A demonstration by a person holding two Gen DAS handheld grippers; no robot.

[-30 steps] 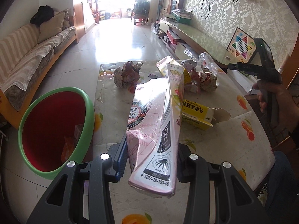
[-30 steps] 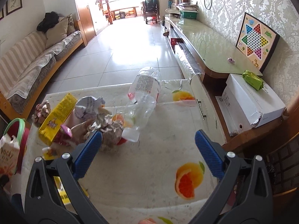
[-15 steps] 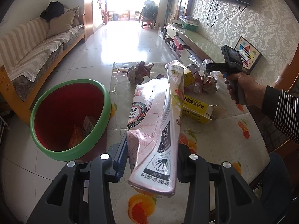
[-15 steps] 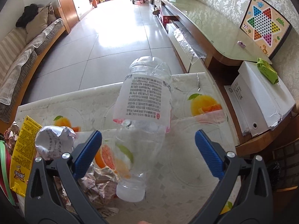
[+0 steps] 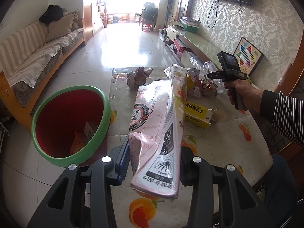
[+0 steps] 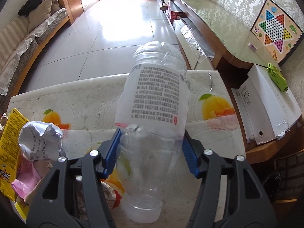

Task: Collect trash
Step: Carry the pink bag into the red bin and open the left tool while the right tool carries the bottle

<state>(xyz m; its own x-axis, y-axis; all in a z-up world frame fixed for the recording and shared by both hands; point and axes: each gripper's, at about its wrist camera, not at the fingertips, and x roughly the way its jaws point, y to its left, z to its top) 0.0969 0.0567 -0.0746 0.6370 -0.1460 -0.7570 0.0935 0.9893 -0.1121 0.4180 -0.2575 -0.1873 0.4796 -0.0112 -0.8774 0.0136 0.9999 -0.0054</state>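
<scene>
My left gripper (image 5: 153, 159) is shut on a flattened pink carton (image 5: 155, 117), held above the table's near left edge beside the green-rimmed red bin (image 5: 106, 114). The bin holds a few pieces of trash. In the right wrist view my right gripper (image 6: 151, 152) is closing on a clear plastic bottle (image 6: 157, 98). Its blue pads (image 6: 112, 152) touch both sides of the bottle's lower body, cap end toward me. A crumpled paper ball (image 6: 40, 140), a yellow packet (image 6: 9, 142), a yellow box (image 5: 197, 114) and a crumpled wrapper (image 5: 138, 77) lie on the fruit-print table (image 5: 224, 142).
A person's hand (image 5: 239, 93) in a striped sleeve holds the right gripper's handle. A striped sofa (image 5: 34, 60) lines the left wall. On the right stand a long low cabinet (image 6: 212, 24), a white box (image 6: 266, 106) and a chequers board (image 6: 275, 30). Tiled floor stretches beyond the table.
My right gripper came down over the bottle and its jaws went from wide open to closing against it. The left gripper shifted slightly, and the bin sits more fully in its view.
</scene>
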